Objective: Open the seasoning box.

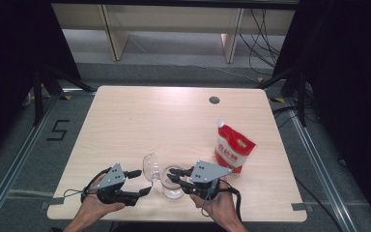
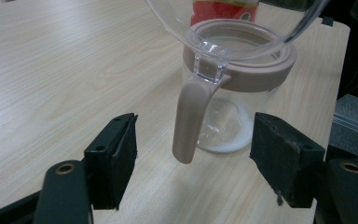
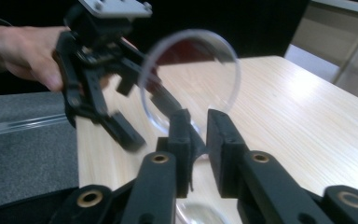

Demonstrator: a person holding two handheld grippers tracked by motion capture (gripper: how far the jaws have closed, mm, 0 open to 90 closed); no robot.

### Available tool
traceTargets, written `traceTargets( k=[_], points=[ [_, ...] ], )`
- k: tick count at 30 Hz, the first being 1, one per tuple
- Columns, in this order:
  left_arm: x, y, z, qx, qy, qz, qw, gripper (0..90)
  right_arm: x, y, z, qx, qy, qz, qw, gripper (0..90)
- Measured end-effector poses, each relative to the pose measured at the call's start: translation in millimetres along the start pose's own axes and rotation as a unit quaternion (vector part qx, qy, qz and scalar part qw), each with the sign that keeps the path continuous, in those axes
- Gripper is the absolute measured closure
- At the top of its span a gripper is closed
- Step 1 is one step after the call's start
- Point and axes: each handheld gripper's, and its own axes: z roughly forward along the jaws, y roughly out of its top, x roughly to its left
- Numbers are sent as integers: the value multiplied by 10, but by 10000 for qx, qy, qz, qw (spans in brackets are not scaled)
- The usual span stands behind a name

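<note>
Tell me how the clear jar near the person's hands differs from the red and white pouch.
The jar is see-through with a pinkish-brown collar; the pouch is opaque red and white with printing. The jar's clear lid stands swung open; the pouch's white spout looks closed at the top. The jar sits between the left tool and the right tool; the pouch stands apart, beyond the right one. Both stand upright on the table.

Red and white stand-up pouch (image 1: 233,151), spout at top, upright on light wood table (image 1: 164,121), right of centre. Round dark grommet (image 1: 214,100) near table's far edge. Floor marking "5" (image 1: 58,129) left of table. Loose cables (image 1: 263,34) beyond.
</note>
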Motion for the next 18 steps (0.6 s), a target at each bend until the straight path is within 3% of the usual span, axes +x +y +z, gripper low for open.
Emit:
traceTargets(
  k=[2, 4, 7, 14, 17, 18],
  points=[
    [17, 9, -5, 15, 26, 98, 9999, 275, -45, -65, -80, -29, -151, 12, 9999, 767],
    [1, 5, -2, -10, 77, -77, 9999, 245, -85, -131, -165, 7, -234, 51, 9997, 738],
    [0, 4, -12, -75, 142, -156, 9997, 204, -130, -242, -300, 30, -380, 183, 9991, 705],
    [-21, -24, -40, -47, 222, -122, 9997, 197, -193, -455, -546, 38, -628, 390, 9973, 652],
    [-64, -38, -38, 5, 287, -317, 9991, 198, -216, -519, -663, 117, -796, 515, 9954, 637],
    [-58, -41, -35, 2, 225, -219, 9995, 198, -236, -536, -683, 109, -851, 463, 9952, 634]
  ],
)
